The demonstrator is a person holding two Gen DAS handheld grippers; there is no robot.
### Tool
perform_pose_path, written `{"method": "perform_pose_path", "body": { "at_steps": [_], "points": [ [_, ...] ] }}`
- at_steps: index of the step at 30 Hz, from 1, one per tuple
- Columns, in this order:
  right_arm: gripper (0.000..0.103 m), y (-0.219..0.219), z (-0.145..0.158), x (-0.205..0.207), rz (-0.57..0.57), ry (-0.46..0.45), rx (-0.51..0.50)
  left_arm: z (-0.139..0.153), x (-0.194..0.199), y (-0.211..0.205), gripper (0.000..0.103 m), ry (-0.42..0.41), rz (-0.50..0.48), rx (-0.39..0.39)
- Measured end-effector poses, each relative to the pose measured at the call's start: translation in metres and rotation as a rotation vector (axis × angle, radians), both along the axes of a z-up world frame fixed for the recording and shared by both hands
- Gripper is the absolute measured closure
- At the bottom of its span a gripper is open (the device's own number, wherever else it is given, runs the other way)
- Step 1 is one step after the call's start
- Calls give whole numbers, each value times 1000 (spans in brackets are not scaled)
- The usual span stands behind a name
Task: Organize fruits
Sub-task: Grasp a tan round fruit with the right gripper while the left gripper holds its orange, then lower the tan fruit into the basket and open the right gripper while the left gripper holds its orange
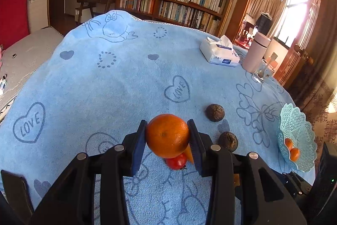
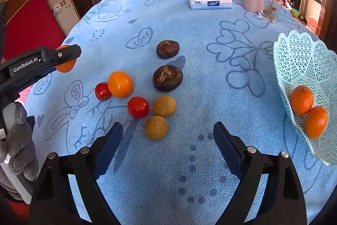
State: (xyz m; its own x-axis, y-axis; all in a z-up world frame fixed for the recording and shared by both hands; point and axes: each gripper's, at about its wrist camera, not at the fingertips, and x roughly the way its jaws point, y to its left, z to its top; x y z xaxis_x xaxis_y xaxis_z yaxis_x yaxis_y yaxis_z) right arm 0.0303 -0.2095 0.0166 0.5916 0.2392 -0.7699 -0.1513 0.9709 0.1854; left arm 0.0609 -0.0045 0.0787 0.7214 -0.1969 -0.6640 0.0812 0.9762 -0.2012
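Two oranges [image 2: 308,111] lie in the basket [image 2: 299,60]; a third orange [image 1: 167,135] is pinched in the left gripper [image 1: 167,138], raised above the blue cloth [image 2: 210,88]. Seven fruits [image 2: 147,96] remain loose mid-cloth. Right gripper [image 2: 168,138]: wide apart, empty, low, facing them.

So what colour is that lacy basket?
Pale turquoise basket, with an openwork lattice; clearest in the right wrist view.

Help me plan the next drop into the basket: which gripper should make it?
Left. The left gripper is shut on an orange, ready to carry to the basket. The right gripper hangs open and empty, though nearer the basket.
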Motion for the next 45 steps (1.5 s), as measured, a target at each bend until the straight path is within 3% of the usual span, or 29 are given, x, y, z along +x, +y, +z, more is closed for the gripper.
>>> {"method": "perform_pose_path", "body": {
  "at_steps": [1, 3, 5, 9, 23, 30, 40, 41, 43, 44, 45],
  "points": [
    [24, 4, -2, 1, 7, 5, -14, -1, -2, 1, 64, 0, -1, -2],
    [46, 11, -7, 6, 28, 20, -27, -2, -3, 2, 64, 1, -3, -9],
    [59, 15, -13, 12, 40, 51, -24, -4, -3, 4, 64, 4, -2, -15],
    [76, 17, -13, 11, 38, 40, -47, -8, -4, 10, 64, 15, 4, -24],
    [77, -30, 33, -13, -56, -61, 56, -7, -14, 9, 64, 14, -13, -22],
    [77, -81, 55, -20, -186, -102, 81, -9, -19, -1, 64, 20, -45, -24],
    [76, -153, 63, -34, -379, -108, 112, -6, -24, -12, 64, 18, -77, -25],
    [75, -160, 63, -36, -393, -103, 125, -6, -25, -13, 64, 18, -81, -26],
    [60, -173, 63, -38, -420, -92, 167, -5, -26, -17, 64, 18, -89, -25],
    [45, -179, 64, -40, -438, -91, 191, -4, -26, -19, 64, 18, -93, -24],
    [42, -184, 66, -43, -455, -100, 208, -4, -27, -21, 64, 17, -98, -22]
  ]
}}
